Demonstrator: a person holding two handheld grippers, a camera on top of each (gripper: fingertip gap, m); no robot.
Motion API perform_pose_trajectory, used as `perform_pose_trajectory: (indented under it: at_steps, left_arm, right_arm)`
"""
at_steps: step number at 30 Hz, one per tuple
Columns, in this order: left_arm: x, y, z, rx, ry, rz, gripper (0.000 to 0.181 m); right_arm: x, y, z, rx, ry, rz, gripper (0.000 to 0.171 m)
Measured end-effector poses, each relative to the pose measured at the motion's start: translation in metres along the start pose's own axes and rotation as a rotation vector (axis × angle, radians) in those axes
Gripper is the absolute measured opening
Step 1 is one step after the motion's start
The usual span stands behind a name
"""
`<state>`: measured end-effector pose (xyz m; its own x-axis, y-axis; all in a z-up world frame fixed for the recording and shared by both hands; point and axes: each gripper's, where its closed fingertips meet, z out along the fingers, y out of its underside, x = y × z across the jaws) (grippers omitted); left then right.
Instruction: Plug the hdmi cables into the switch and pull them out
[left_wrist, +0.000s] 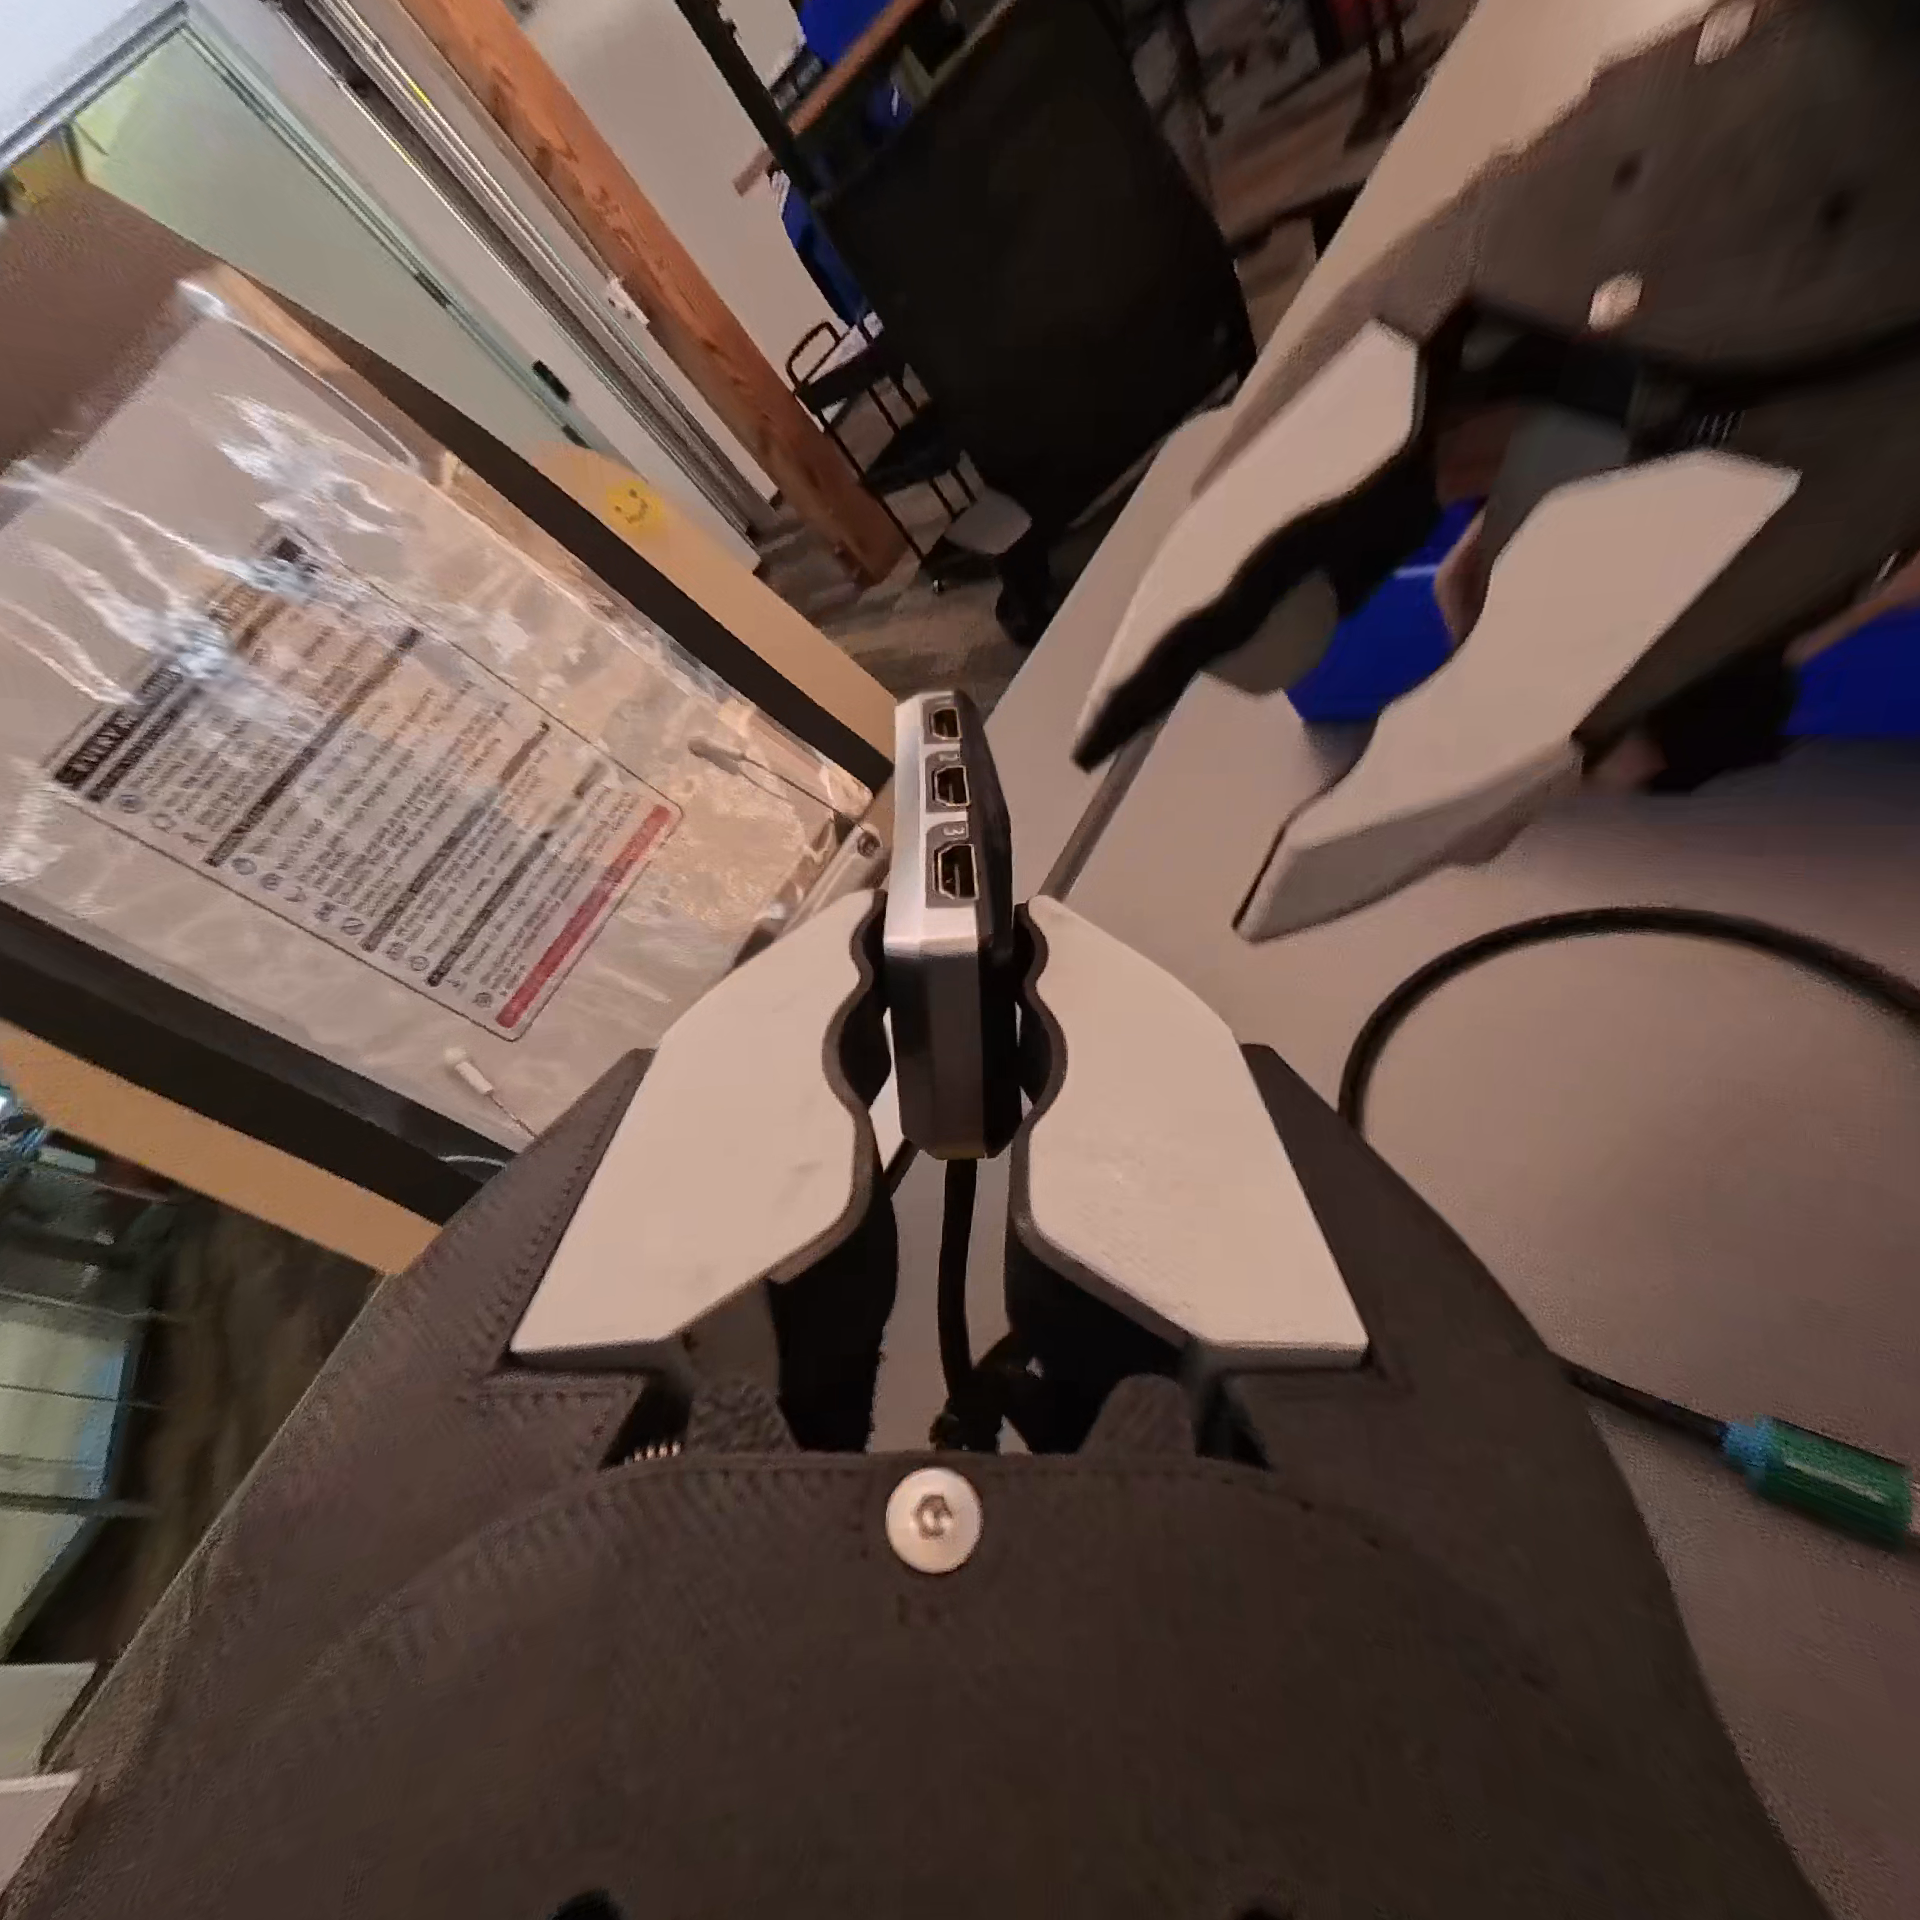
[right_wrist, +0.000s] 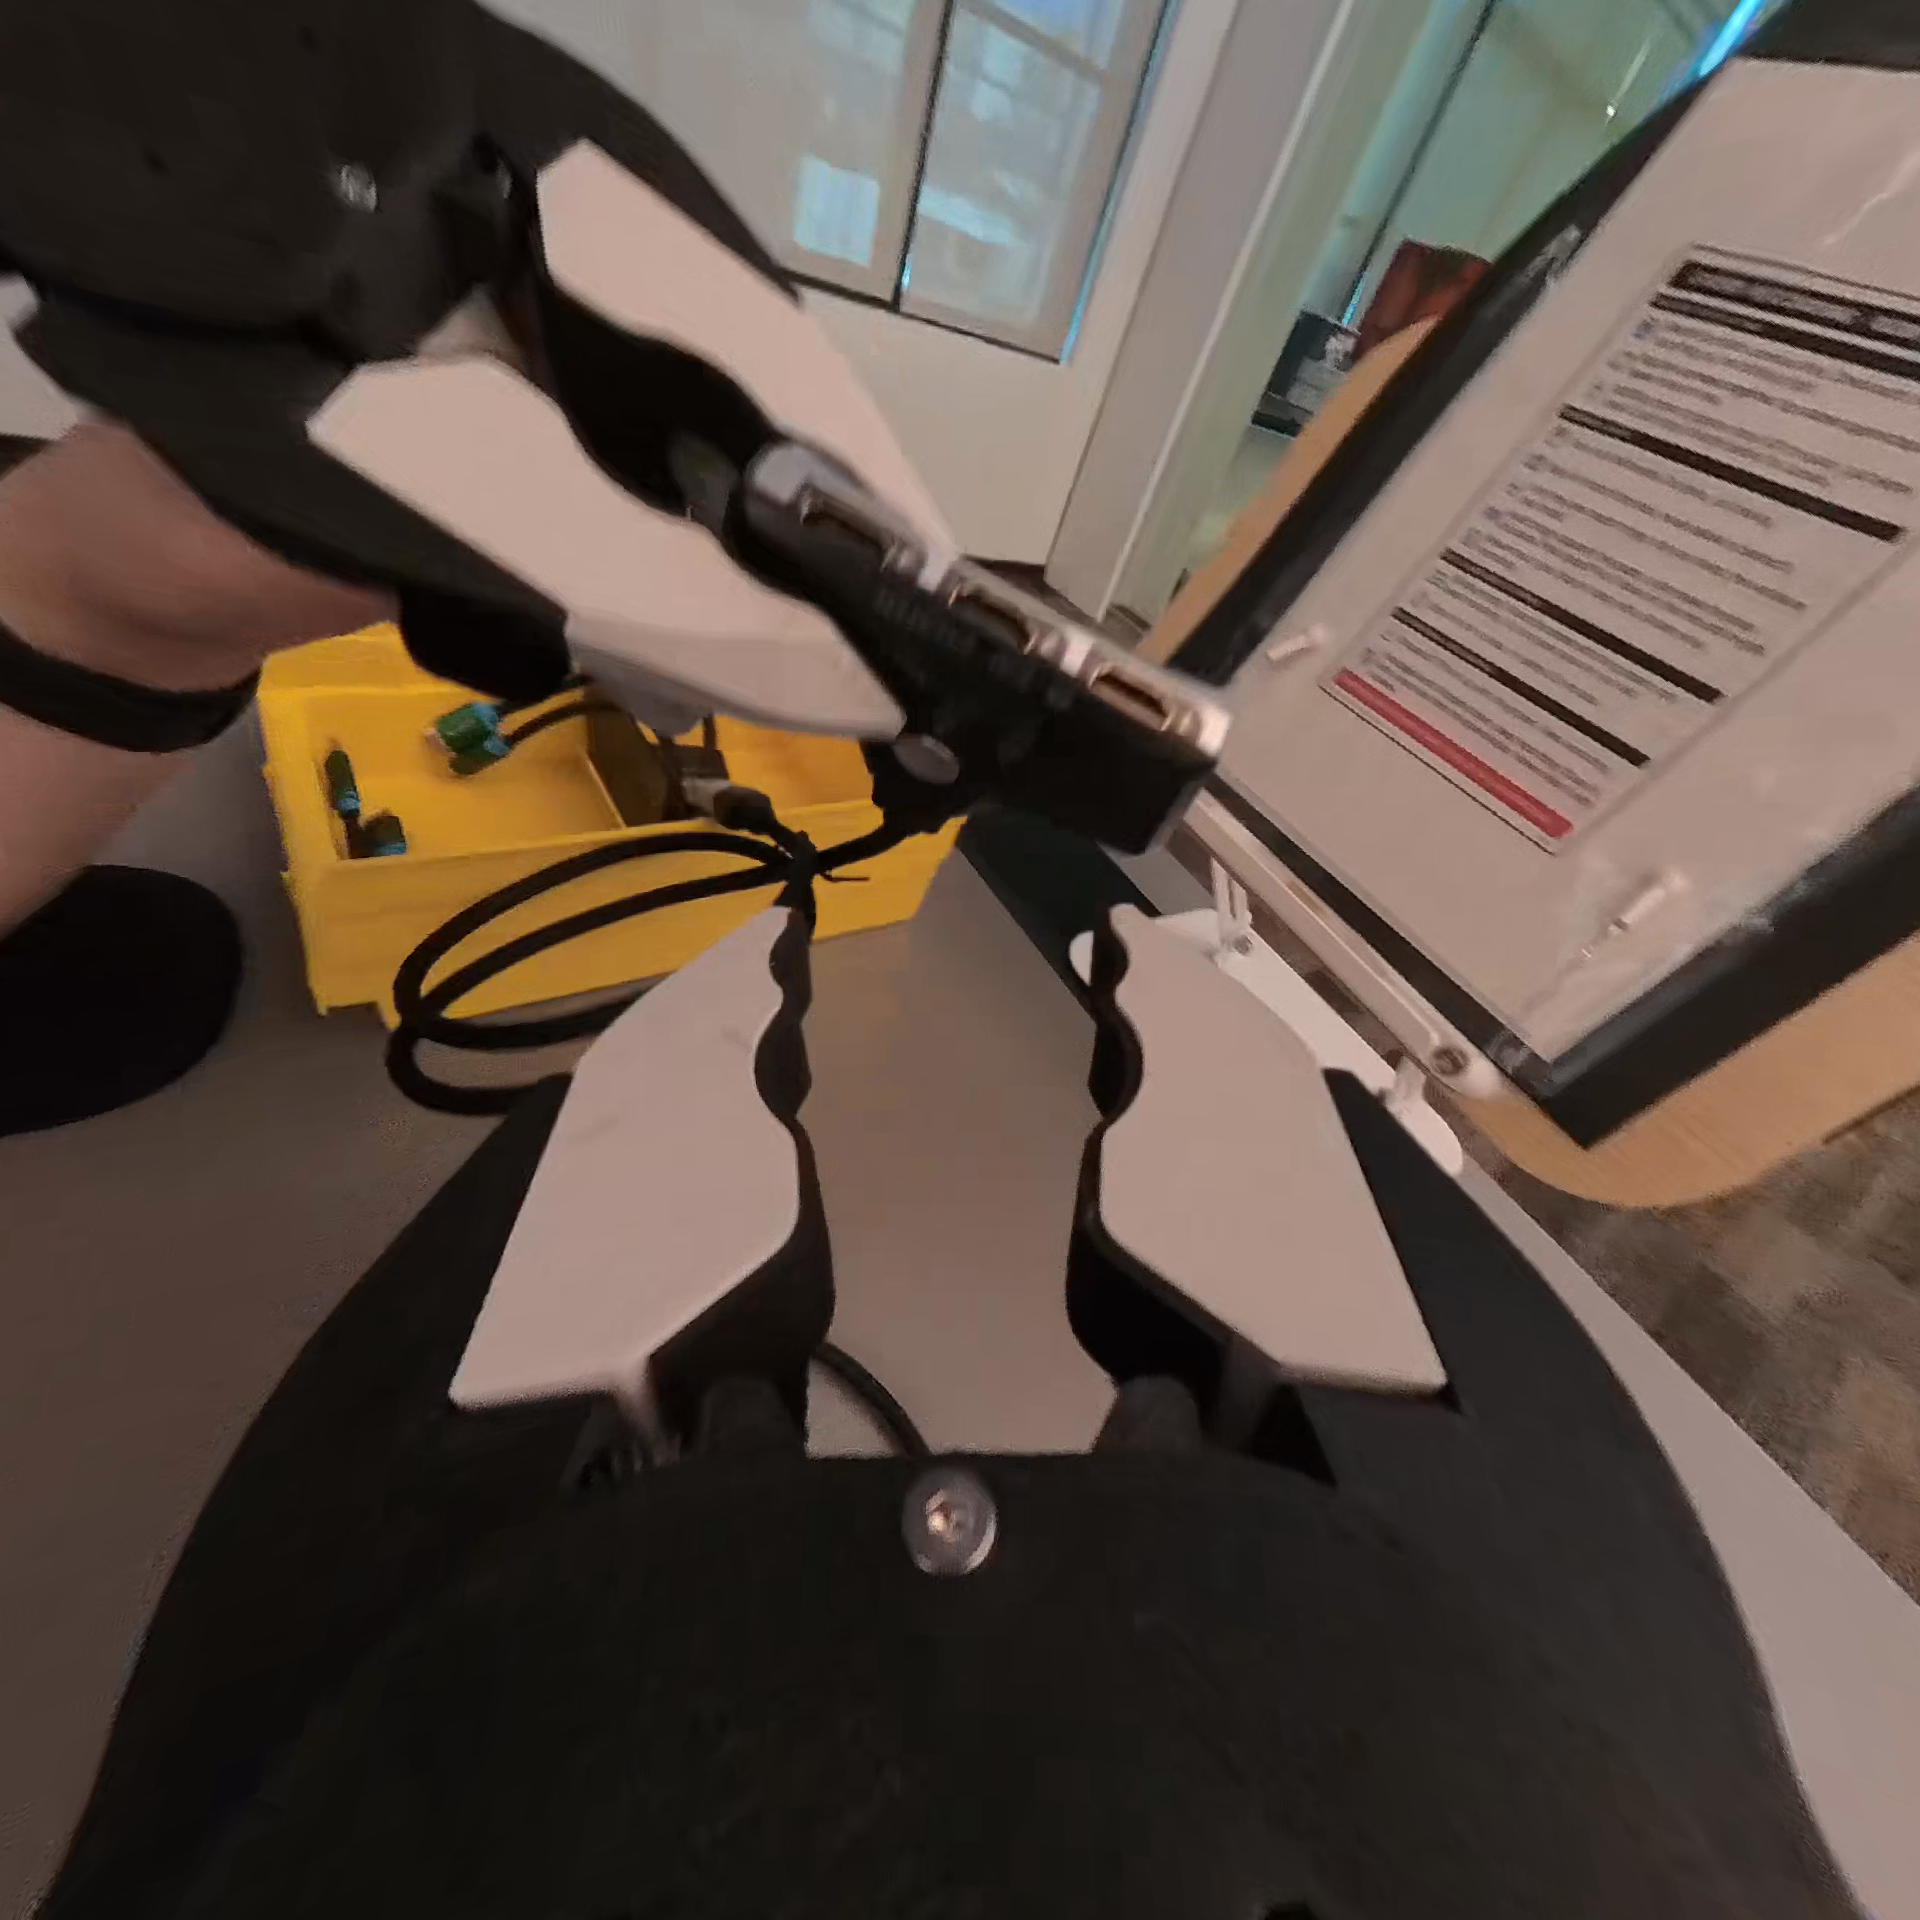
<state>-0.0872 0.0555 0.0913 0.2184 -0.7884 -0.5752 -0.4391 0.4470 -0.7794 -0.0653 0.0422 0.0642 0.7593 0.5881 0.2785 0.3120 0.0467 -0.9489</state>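
My left gripper (left_wrist: 948, 914) is shut on the black and silver HDMI switch (left_wrist: 948, 831), held upright above the table with three empty ports facing out. Its own black cable hangs down between the fingers. In the right wrist view the switch (right_wrist: 1049, 686) sticks out of the left gripper (right_wrist: 894, 634) at upper left. My right gripper (right_wrist: 948, 935) is open and empty, low over the grey table (right_wrist: 935, 1091); it shows blurred at upper right in the left wrist view (left_wrist: 1164, 831). A black HDMI cable (left_wrist: 1621, 935) with a green plug (left_wrist: 1829, 1470) lies on the table.
A yellow bin (right_wrist: 582, 831) with green-ended cables stands on the table behind a looped black cable (right_wrist: 540, 935). A plastic-covered panel with a printed sheet (left_wrist: 343, 748) stands off the table's edge. Blue bins (left_wrist: 1382, 644) sit behind the right gripper. My right fingertips sit around 4 cm from my left ones.
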Motion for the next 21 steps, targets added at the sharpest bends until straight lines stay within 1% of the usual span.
perform_pose_trajectory:
  at_steps: [1, 4, 7, 10, 13, 15, 17, 21]
  left_arm:
    - [0.004, 0.006, 0.008, -0.009, 0.005, 0.011, 0.02]
    - [0.021, 0.019, 0.029, -0.026, 0.051, 0.038, 0.02]
    - [0.045, 0.024, 0.045, -0.046, 0.098, 0.064, 0.02]
    - [0.079, 0.023, 0.06, -0.058, 0.158, 0.119, 0.02]
    - [0.11, 0.013, 0.067, -0.017, 0.2, 0.166, 0.02]
    - [0.122, 0.007, 0.068, 0.02, 0.228, 0.173, 0.02]
    - [0.117, 0.012, 0.073, 0.001, 0.183, 0.218, 0.02]
    - [0.083, 0.046, 0.082, -0.1, 0.059, 0.255, 0.02]
  right_arm:
    - [0.006, 0.003, -0.002, -0.009, 0.008, 0.013, 0.052]
    - [0.024, 0.015, -0.009, -0.054, 0.049, 0.037, 0.051]
    - [0.042, 0.031, -0.023, -0.161, 0.095, -0.024, 0.051]
    - [0.064, 0.04, -0.047, -0.255, 0.172, -0.088, 0.051]
    - [0.079, 0.035, -0.067, -0.228, 0.215, -0.061, 0.05]
    - [0.087, 0.029, -0.076, -0.185, 0.233, -0.023, 0.048]
    - [0.089, 0.026, -0.08, -0.157, 0.228, 0.019, 0.047]
    - [0.08, 0.036, -0.075, -0.209, 0.169, 0.017, 0.047]
